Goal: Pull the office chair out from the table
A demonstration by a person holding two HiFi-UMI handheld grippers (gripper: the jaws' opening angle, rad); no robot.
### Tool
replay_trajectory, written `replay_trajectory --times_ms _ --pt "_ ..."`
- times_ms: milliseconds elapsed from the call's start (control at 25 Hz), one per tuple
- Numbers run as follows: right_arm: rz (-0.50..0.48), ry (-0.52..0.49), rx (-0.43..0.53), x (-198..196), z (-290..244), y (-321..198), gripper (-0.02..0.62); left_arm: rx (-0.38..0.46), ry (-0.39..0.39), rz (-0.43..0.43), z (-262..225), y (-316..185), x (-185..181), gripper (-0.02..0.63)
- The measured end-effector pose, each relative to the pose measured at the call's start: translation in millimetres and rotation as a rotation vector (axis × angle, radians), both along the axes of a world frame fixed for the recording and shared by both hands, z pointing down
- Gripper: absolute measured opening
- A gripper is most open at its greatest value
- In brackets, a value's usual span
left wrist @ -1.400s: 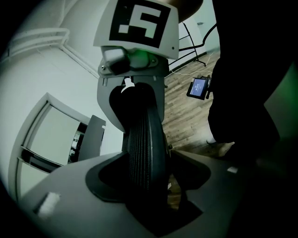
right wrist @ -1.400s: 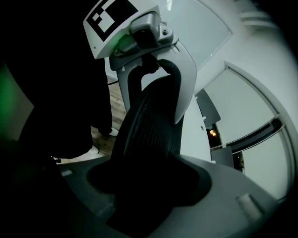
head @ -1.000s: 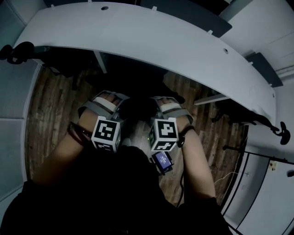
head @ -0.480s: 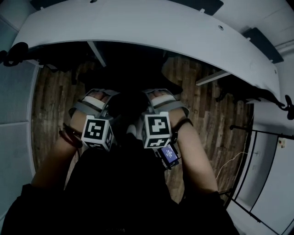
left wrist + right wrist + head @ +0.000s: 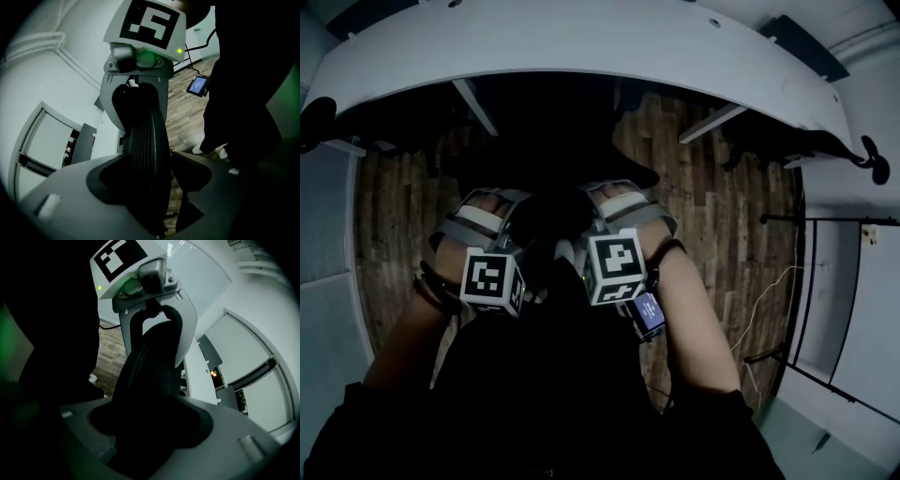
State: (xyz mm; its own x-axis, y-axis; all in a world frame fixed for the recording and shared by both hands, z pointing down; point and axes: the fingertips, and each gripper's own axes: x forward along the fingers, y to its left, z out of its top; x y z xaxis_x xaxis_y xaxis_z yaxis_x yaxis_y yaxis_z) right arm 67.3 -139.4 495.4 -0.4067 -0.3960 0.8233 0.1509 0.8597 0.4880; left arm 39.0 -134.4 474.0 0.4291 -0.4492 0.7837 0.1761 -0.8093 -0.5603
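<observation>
left gripper (image 5: 508,208), right gripper (image 5: 602,202): grey shells, white cubes (image 5: 614,267) w/ black square markers. tiny blue-lit screen (image 5: 647,312) near right wrist. dark wristbands (image 5: 431,284), black top (image 5: 544,394).

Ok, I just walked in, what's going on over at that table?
A person holds a two-jaw gripper in each hand. The left gripper and the right gripper are both clamped, side by side, on the top edge of the backrest of the dark office chair. The chair stands on the wood floor, close in front of the curved white table, so pulling it out looks under way.
</observation>
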Motion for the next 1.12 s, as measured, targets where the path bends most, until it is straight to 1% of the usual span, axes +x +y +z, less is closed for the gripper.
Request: replay_trajectory --times_ms 160,280,440,800,960,1120 --pt "0.013 -0.004 -0.008 -2.4 0.1 31.2 0.272 -0.012 0.001 0.025 2.2 31.0 -3.2 0.296" --pt "0.027 -0.014 -0.028 -3.4 -1.7 55.1 0.273 -0.005 -0.008 0.055 2.1 52.7 -3.0 0.296" --pt "0.038 -0.024 -0.050 -6.4 -3.6 87.4 0.275 -0.028 -0.007 0.059 0.5 85.2 -6.5 0.296" --pt "0.091 -0.051 -0.062 -27.7 -6.4 159.4 0.273 0.013 -0.024 0.134 5.7 154.0 -28.2 0.305" --pt "0.095 -0.051 -0.047 -25.1 -5.7 191.1 0.273 0.035 -0.029 0.149 7.0 187.3 -26.3 0.307" --pt "0.082 -0.056 -0.050 -8.7 -7.6 222.7 0.273 0.034 -0.036 0.137 5.2 219.4 -10.0 0.308"
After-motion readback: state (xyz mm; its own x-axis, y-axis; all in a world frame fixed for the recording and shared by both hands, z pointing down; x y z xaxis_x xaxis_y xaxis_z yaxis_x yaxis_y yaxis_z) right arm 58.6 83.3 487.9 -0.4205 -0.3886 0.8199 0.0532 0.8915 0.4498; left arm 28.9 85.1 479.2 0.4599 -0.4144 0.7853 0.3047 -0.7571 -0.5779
